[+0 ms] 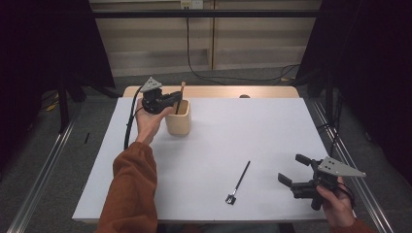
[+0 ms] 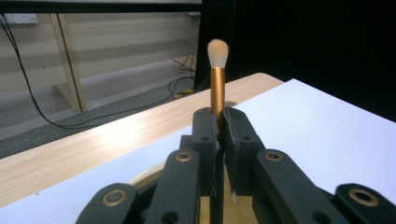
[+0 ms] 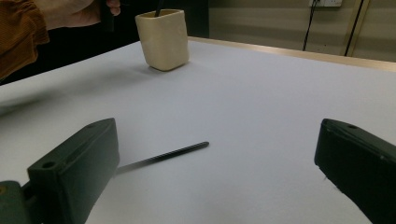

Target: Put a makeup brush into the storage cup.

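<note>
At upper left of the high view, the left gripper (image 1: 171,98) pinches a gold-handled brush (image 2: 217,84) upright over the beige cup (image 1: 179,119); releasing it inside seems next. At lower right, the right gripper (image 1: 292,170) waits agape near the black brush (image 1: 239,182).

Left gripper (image 1: 170,99), near the cup (image 1: 178,118): black, grey three-cornered plate on top, black cable trailing; brass-ringed screws along its linkage. Left forearm: rust-orange sleeve (image 1: 133,189). Right gripper (image 1: 291,170): black, same grey plate.
</note>
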`<state>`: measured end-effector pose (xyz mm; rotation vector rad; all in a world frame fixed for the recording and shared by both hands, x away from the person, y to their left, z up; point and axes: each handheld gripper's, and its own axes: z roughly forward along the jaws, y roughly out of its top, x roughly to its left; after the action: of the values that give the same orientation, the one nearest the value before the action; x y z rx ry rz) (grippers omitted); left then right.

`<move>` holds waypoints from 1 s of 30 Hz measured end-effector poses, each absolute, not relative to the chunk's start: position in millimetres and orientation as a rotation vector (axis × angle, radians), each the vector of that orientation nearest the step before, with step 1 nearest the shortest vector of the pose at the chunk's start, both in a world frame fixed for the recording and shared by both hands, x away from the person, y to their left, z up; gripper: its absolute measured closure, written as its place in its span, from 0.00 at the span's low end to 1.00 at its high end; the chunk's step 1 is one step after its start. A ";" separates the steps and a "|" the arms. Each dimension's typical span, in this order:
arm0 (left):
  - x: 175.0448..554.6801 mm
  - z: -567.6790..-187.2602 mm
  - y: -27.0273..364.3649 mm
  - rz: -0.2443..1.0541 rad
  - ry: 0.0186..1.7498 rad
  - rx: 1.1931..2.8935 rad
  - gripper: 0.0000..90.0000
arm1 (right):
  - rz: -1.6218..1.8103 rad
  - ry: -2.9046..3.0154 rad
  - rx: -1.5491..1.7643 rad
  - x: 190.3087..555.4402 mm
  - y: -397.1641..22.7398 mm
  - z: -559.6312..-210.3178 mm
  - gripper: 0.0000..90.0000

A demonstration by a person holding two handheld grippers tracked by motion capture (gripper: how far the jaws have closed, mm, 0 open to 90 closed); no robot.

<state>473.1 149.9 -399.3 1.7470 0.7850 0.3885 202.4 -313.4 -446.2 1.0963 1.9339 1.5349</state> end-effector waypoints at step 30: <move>452.0 -389.5 151.3 0.389 0.800 1.687 0.06 | 1.531 1.938 1.086 201.5 -312.2 -445.5 0.00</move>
<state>452.0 151.3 -389.5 1.6868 0.8002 0.3893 201.5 -312.2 -445.5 1.0861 1.9381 1.5308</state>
